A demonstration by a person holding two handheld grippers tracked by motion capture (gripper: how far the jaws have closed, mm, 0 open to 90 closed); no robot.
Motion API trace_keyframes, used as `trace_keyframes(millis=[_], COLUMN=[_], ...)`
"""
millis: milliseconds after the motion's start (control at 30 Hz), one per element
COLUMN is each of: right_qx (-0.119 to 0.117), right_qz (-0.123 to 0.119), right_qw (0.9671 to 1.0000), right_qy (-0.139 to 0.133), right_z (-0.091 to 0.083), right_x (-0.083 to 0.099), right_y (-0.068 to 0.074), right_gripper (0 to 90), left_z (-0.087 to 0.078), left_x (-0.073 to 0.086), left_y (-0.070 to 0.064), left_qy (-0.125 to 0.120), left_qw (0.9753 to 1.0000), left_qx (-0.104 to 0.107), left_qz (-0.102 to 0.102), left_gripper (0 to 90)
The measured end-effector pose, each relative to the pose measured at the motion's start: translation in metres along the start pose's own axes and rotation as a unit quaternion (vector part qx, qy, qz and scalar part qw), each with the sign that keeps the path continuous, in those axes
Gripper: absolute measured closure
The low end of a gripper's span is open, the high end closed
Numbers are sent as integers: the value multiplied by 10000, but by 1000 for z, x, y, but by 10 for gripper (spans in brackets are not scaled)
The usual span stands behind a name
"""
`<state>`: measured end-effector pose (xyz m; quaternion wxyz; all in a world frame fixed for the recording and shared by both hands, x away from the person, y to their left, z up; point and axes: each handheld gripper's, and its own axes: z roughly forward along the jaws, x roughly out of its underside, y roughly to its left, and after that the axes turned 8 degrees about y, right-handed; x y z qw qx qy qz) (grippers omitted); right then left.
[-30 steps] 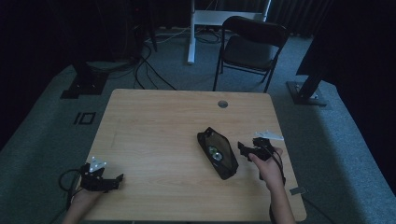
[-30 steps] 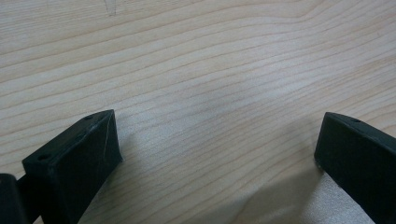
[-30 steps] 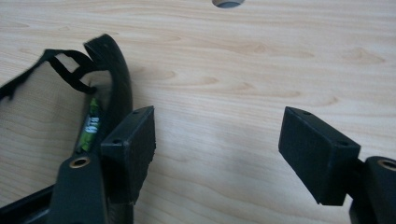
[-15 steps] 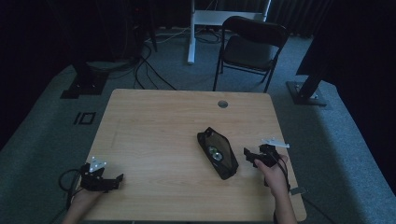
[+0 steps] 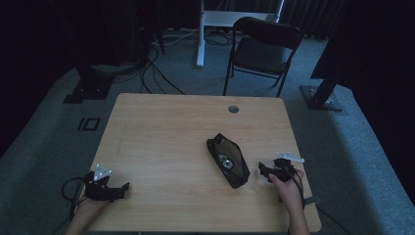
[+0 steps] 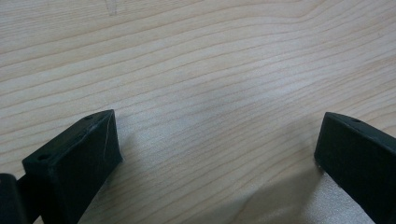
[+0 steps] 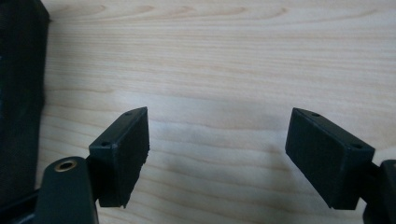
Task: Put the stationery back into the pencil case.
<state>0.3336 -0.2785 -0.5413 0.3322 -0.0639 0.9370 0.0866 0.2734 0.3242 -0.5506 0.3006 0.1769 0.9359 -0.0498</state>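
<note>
Both tongs are sitting wide open right now with nothing between the jaws, just bare wood grain under each. The left gripper [image 5: 106, 186] is parked at the near left corner of the wooden table [image 5: 161, 132], same spot as a second ago. The right gripper [image 5: 276, 169] is what changed: it's slid back toward the near right edge, so there's a clear gap between it and the black pouch [image 5: 228, 160]. That pouch lies unzipped, right of the table's middle, something small and shiny inside. A black folding chair [image 5: 264, 49] stands beyond the far edge.
</note>
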Motion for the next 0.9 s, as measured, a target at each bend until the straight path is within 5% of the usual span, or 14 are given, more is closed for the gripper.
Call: trace_keyframes(millis=[300,433,900], right_qx=[228,503,511], right_qz=[21,-195,-202], right_qw=[9997,9985,9985], right_qy=[28,48,37], right_z=[2,4,4], right_x=[9,11,12], right_y=[-1,0,1], right_gripper=[195,179,167], left_z=[0,0,0], left_x=[0,0,0], left_y=[0,0,0], left_qy=[-1,-1,-1], left_qw=[10000,10000,10000], left_qx=[1,0,0], left_qz=[-1,0,-1], left_gripper=[1,1,1])
